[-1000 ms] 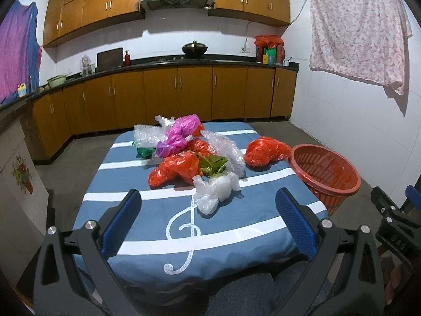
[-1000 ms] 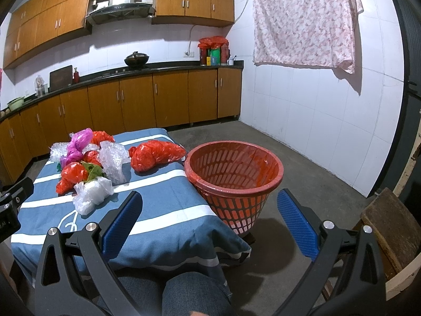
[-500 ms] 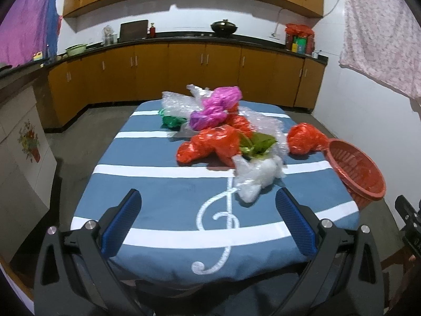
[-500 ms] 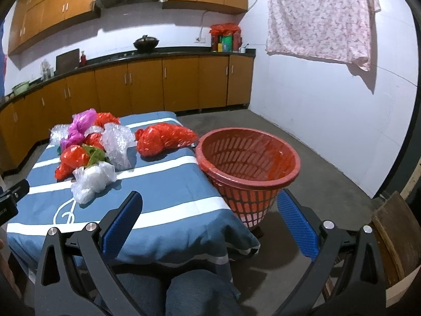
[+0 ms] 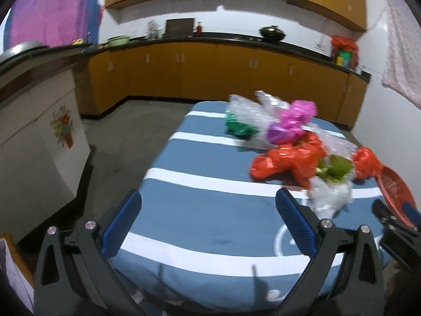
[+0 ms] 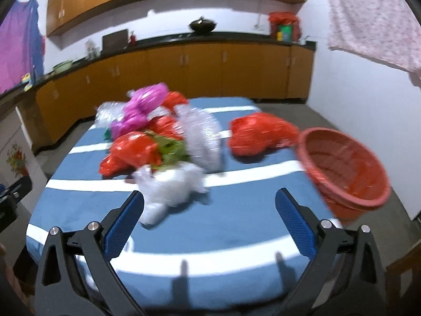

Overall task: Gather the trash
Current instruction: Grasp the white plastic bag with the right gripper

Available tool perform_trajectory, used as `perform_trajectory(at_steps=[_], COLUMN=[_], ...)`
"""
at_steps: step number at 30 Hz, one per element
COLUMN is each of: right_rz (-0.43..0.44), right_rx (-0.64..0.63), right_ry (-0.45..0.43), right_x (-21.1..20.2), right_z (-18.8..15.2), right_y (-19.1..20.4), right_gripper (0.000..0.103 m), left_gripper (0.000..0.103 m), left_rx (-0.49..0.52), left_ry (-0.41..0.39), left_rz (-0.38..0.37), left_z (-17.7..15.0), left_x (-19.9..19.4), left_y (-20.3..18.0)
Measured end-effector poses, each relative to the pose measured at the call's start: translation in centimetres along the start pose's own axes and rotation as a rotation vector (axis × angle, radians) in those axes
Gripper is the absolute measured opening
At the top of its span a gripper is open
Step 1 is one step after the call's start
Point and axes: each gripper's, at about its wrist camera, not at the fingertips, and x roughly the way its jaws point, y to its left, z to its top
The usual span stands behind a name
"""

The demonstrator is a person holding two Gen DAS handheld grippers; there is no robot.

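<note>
The right gripper [image 6: 209, 212], a black frame with blue-padded fingers, is hovering spread wide and empty over the near edge of the table [image 6: 236, 226], which is wearing a blue cloth with white stripes. Just ahead of it, a little toward its left finger, a crumpled white plastic bag [image 6: 169, 184] is lying on the cloth, the nearest piece of the trash. Its long axis is running from near-left to far-right, roughly slantwise to the fingers, so I judge the jaws would close across it with only a small turn.

The left gripper [image 5: 208, 217] is likewise gaping with nothing between its pads, pointing over the near left corner of the table. From there the same white bag [image 5: 329, 196] is sitting off past its right finger, so the right gripper looks the nearer and better lined up.

Behind the white bag the rest of the heap is bunching toward the middle and far edge: an orange-red plastic bag [image 6: 130, 154], green leafy scraps [image 6: 171, 150], a clear bubble-wrap wad [image 6: 204, 138] and a magenta plastic bag [image 6: 142, 108]. A second orange-red bag [image 6: 259, 134] is lying apart by the right edge, just beside the red slotted plastic basket [image 6: 342, 168] standing off that edge. Nothing seems collected yet.
</note>
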Motion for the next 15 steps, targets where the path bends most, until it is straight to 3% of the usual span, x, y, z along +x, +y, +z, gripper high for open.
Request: perform_trajectory(at_steps=[5, 11, 13, 15], right_rz=[0.019, -0.028, -0.038, -0.035], right_rx=[0.062, 0.089, 0.087, 0.071], right_ry=[0.079, 0.146, 0.159, 0.181], right_x=[4.1, 7.8, 8.4, 9.1], right_z=[0.5, 0.9, 0.8, 0.7], right_y=[1.9, 2.9, 3.2, 3.4], right_gripper=[0.099, 0.099, 0.093, 0.077], left_gripper=[0.099, 0.099, 0.099, 0.099], left_rx=[-0.036, -0.060, -0.063, -0.062], left_ry=[0.029, 0.053, 0.059, 0.061], left_rz=[0.026, 0.035, 0.034, 0.031], left_z=[-0.3, -0.6, -0.6, -0.7], left_x=[1.1, 2.4, 2.6, 2.9], left_y=[2.3, 3.5, 3.7, 3.7])
